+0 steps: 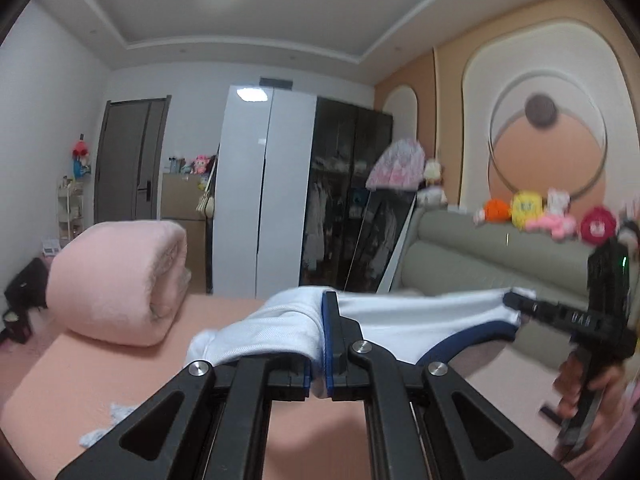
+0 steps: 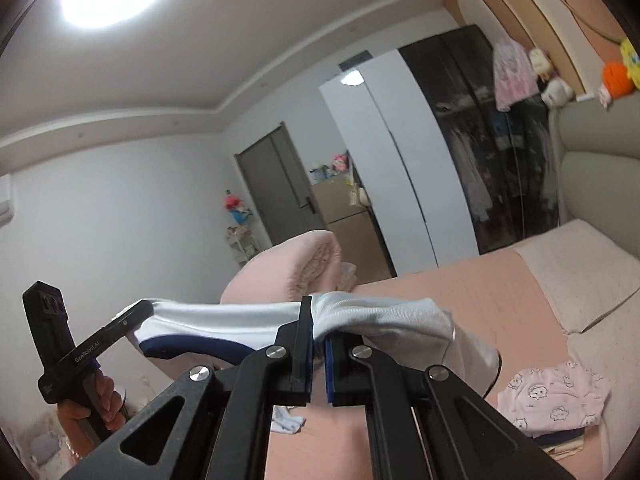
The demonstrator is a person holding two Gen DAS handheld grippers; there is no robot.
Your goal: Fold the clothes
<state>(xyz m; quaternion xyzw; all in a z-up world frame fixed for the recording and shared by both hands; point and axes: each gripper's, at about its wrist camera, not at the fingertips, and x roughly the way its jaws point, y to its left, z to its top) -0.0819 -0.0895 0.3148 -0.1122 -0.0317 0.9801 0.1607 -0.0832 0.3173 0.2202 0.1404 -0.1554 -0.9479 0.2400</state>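
A white garment with dark blue trim (image 1: 400,316) hangs stretched in the air between my two grippers, above the pink bed (image 1: 100,372). My left gripper (image 1: 319,360) is shut on one end of it; the cloth bunches over the jaws. My right gripper (image 1: 516,306) shows at the right in the left wrist view, shut on the other end. In the right wrist view my right gripper (image 2: 318,360) is shut on the white garment (image 2: 224,320), and the left gripper (image 2: 136,314) holds the far end at the left.
A rolled pink blanket (image 1: 116,280) lies on the bed's far left. A pink printed garment (image 2: 556,396) lies folded on the bed (image 2: 460,300) at the right. A small white cloth (image 2: 286,420) lies below. Grey headboard (image 1: 480,256) with plush toys, wardrobe (image 1: 304,192) behind.
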